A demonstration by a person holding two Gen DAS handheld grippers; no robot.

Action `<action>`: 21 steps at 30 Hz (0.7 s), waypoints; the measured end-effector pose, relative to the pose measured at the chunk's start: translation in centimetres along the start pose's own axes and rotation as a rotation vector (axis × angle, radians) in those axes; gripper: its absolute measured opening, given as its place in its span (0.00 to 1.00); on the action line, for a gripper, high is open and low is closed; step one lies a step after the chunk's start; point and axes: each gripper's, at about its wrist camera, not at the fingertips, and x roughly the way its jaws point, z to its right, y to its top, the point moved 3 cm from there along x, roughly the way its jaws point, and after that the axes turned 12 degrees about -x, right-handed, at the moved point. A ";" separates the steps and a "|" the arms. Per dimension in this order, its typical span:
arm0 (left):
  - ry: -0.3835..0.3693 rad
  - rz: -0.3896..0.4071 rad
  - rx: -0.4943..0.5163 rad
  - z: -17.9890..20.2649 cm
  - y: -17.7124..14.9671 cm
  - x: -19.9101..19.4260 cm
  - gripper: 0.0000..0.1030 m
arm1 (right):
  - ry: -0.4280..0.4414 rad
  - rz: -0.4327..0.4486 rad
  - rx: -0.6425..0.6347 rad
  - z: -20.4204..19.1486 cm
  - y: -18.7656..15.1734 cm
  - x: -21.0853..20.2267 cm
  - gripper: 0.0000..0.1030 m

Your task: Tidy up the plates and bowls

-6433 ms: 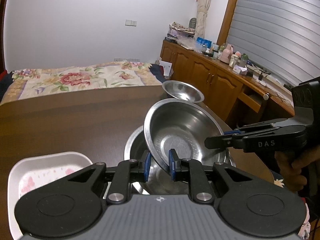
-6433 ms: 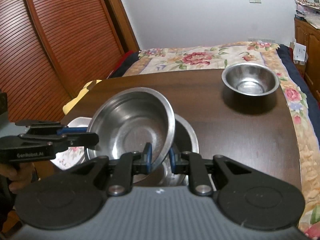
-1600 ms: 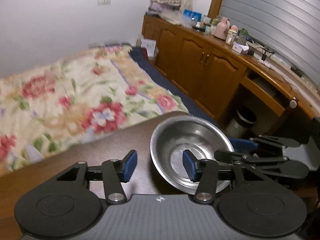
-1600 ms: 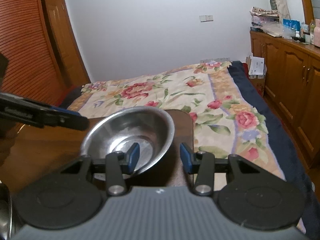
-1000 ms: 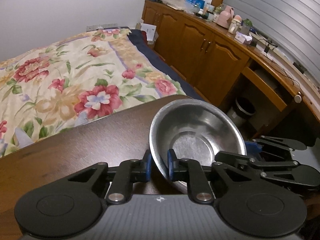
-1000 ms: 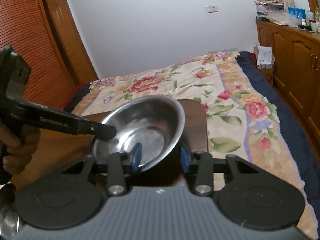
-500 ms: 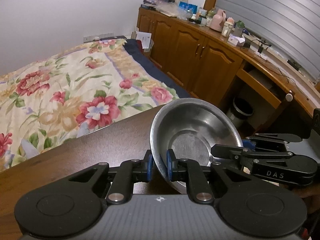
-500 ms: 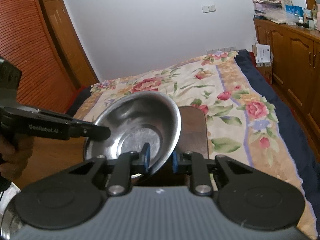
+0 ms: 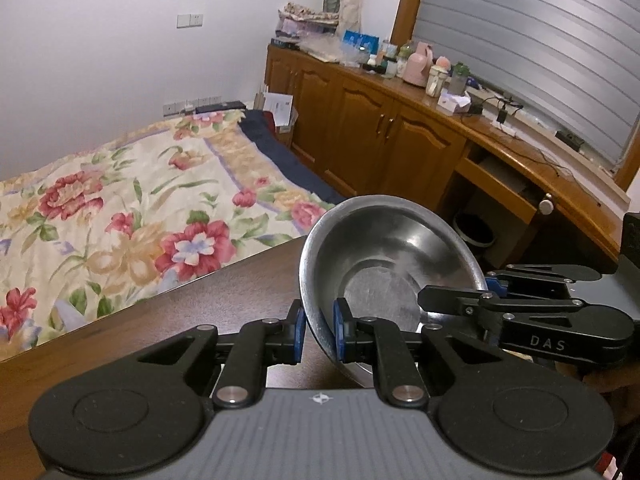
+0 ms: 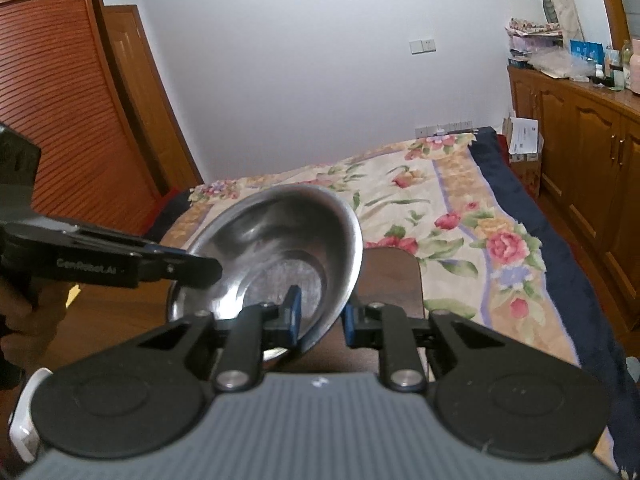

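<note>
A small steel bowl (image 9: 384, 264) hangs tilted above the corner of the dark wooden table (image 9: 180, 328). My left gripper (image 9: 319, 330) is shut on the bowl's near rim, one blue pad inside and one outside. From the right, my right gripper (image 9: 460, 292) clamps the opposite rim. In the right wrist view the same bowl (image 10: 280, 248) sits between the right gripper's (image 10: 320, 316) pads, whose jaws are still closing tight on the wall. The left gripper (image 10: 196, 260) grips the bowl's far left edge there.
A bed with a floral cover (image 9: 120, 220) lies just past the table's edge. Wooden cabinets (image 9: 380, 140) with bottles on top line the right wall. A white plate's corner (image 10: 20, 420) shows at the bottom left. A hand (image 10: 24, 320) holds the left gripper's handle.
The right gripper's jaws closed from around the bowl onto its rim. Both grippers rose with the bowl, which now stands higher above the table and more tilted.
</note>
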 end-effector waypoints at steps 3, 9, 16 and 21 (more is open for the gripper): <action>-0.003 0.013 0.005 0.2 -0.3 -1.2 0.15 | 0.005 0.005 0.000 -0.3 0.1 -0.6 0.22; 0.000 0.034 -0.002 0.3 -1.3 -3.1 0.15 | 0.005 0.009 -0.017 -1.4 0.1 -1.4 0.22; -0.001 0.050 -0.011 -0.2 -2.8 -5.3 0.15 | 0.007 -0.002 -0.026 -2.7 -0.2 -1.9 0.22; 0.003 0.054 -0.004 -0.7 -4.0 -6.9 0.15 | 0.019 -0.014 -0.041 -4.4 -0.7 -2.4 0.22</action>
